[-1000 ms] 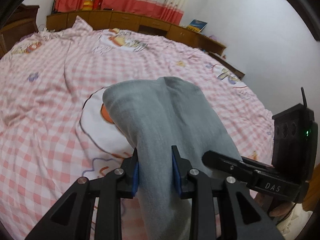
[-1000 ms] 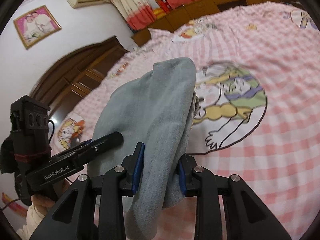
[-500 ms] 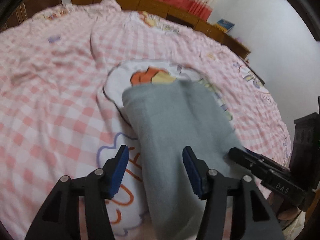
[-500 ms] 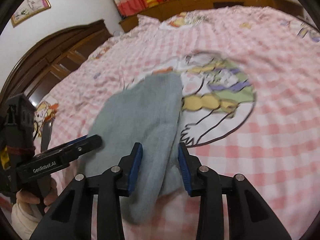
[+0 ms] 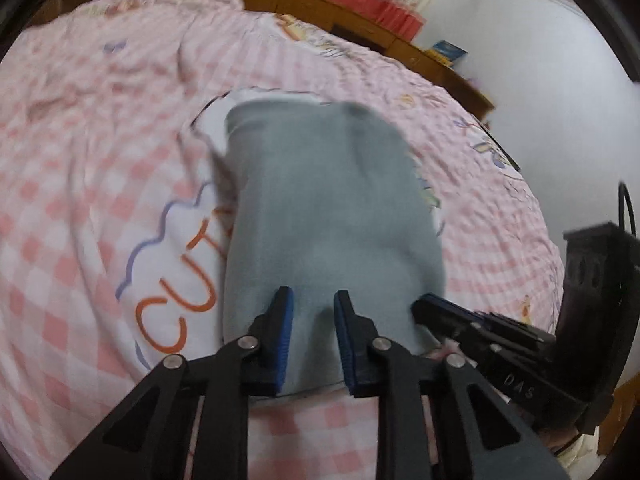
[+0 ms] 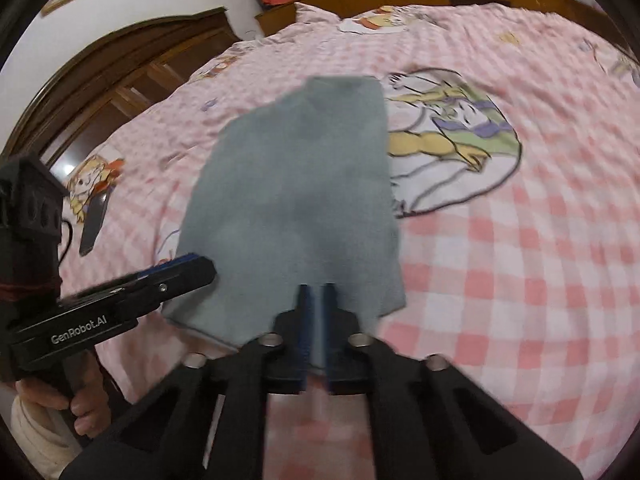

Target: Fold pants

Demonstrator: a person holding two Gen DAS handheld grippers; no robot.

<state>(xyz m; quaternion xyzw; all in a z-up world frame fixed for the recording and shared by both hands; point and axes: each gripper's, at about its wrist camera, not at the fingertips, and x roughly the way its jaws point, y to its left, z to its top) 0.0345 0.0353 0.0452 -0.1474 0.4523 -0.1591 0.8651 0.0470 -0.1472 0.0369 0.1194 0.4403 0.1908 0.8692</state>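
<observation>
The grey pants (image 5: 328,208) lie folded into a flat oblong on the pink checked bed sheet (image 5: 80,200); they also show in the right wrist view (image 6: 296,200). My left gripper (image 5: 314,312) sits at the near edge of the pants, its jaws a little apart with grey cloth between them. My right gripper (image 6: 316,300) is at the near edge too, its jaws almost together with a thin strip of cloth between them. Each gripper shows in the other's view: the right one (image 5: 452,312) and the left one (image 6: 188,272).
The bed sheet carries cartoon prints (image 6: 452,140) beside the pants. A dark phone (image 6: 94,220) lies on the sheet to the left. A wooden headboard (image 6: 100,80) and low cabinets (image 5: 320,4) border the bed. A white wall (image 5: 560,80) stands to the right.
The pants went from hanging raised in both grippers to lying flat on the bed. The left jaws opened wide, then narrowed at the near edge. The right jaws closed tighter.
</observation>
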